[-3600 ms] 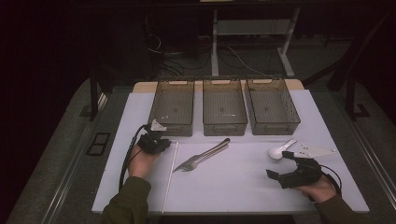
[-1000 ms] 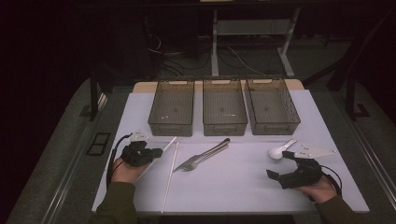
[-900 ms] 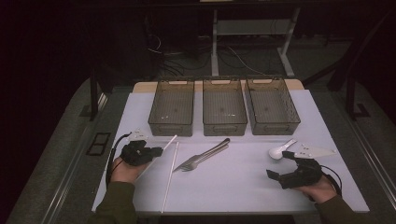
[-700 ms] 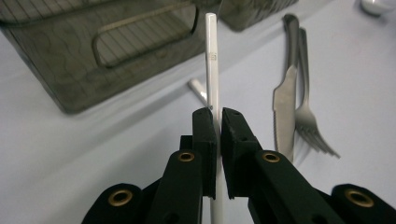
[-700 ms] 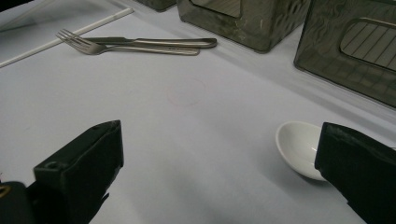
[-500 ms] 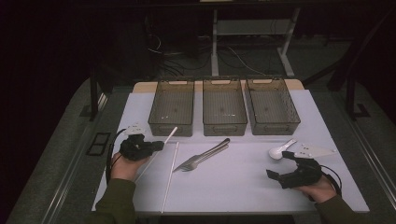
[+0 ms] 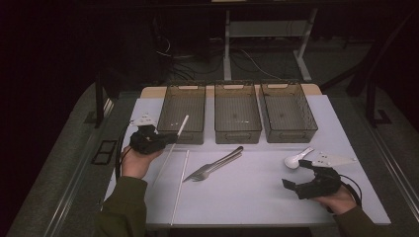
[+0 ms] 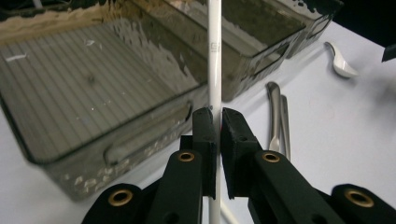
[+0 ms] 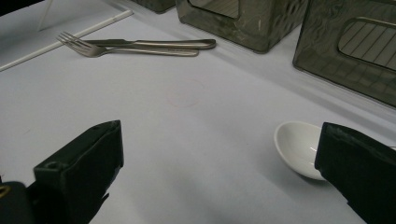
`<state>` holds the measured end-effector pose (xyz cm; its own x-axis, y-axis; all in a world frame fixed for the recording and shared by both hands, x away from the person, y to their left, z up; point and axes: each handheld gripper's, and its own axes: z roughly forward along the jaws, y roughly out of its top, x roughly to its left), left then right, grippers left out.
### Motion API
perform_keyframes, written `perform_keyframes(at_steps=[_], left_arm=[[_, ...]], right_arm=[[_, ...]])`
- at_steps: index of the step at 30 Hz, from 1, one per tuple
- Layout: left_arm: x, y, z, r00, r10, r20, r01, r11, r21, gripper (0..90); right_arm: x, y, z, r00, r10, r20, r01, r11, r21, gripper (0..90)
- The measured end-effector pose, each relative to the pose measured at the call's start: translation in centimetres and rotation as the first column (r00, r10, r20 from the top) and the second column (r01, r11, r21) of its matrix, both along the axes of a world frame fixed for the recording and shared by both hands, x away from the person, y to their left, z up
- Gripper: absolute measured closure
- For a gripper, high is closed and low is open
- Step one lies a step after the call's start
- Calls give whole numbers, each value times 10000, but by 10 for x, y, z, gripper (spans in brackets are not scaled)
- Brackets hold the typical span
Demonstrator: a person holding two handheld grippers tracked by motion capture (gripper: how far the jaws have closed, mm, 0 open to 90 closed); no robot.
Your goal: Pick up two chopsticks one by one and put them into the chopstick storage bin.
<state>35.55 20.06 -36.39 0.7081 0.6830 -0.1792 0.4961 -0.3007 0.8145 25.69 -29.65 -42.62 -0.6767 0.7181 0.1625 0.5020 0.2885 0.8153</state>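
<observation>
My left gripper [image 7: 172,137] [image 8: 218,116] is shut on a thin white stick [image 7: 182,126] [image 8: 215,56], held off the table with its far end slanting up over the front wall of the left grey bin [image 7: 182,136] [image 8: 116,149]. A second white stick [image 7: 180,183] [image 9: 70,35] lies flat on the white table [image 7: 257,197]. My right gripper [image 7: 297,174] [image 9: 219,140] rests open at the table's right front, nothing between its jaws. A white spoon [image 7: 294,160] [image 9: 299,147] lies just beyond it, its bowl by one jaw.
Three grey bins stand in a row at the back: left, middle [image 7: 237,133] and right [image 7: 289,134]. A metal fork [image 7: 197,175] [image 9: 81,46] and knife [image 7: 227,157] [image 9: 163,43] lie together mid-table. Dark floor and desk legs lie beyond.
My left hand has lifted the white stick off the table and carried it up toward the left bin. The right hand and gripper have stayed where they were.
</observation>
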Motion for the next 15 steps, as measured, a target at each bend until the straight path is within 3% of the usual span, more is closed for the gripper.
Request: perform_keyframes(at_steps=[15], left_arm=[[41, -16, 49, 9990, 40, 452, -42, 10000, 46, 843]], right_arm=[[0, 0, 0, 10000, 0, 15, 0, 10000, 43, 11]])
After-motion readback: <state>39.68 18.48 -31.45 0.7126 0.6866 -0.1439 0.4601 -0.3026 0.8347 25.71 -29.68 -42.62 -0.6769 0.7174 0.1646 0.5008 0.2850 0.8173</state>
